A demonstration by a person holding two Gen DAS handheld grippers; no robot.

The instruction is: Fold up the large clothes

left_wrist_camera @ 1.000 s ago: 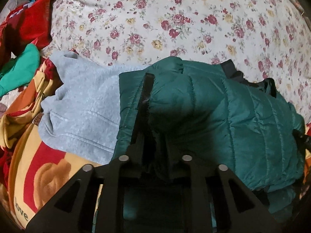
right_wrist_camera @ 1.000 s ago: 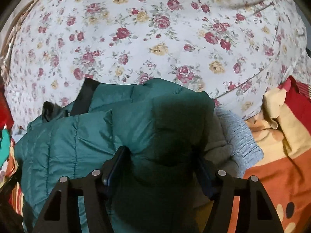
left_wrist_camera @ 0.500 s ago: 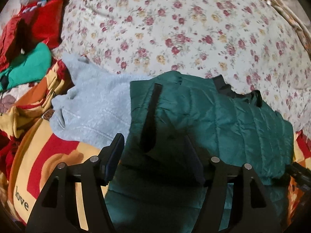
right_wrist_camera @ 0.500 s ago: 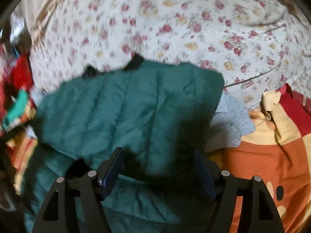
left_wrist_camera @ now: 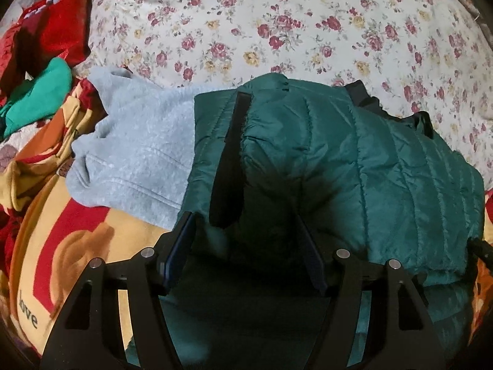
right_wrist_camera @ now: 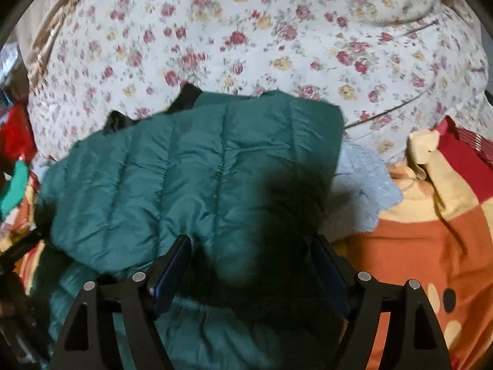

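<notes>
Jacket folded on the bed, over a sweatshirt

In the left wrist view the jacket is laid on the bed sheet, its left edge overlapping the sweatshirt, which is spread on a blanket. Both tools are placed at the jacket's near edge, left tool, right tool.

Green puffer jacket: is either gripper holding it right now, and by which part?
Neither. The left gripper and right gripper both stand open over the folded green puffer jacket, gripping nothing.
</notes>
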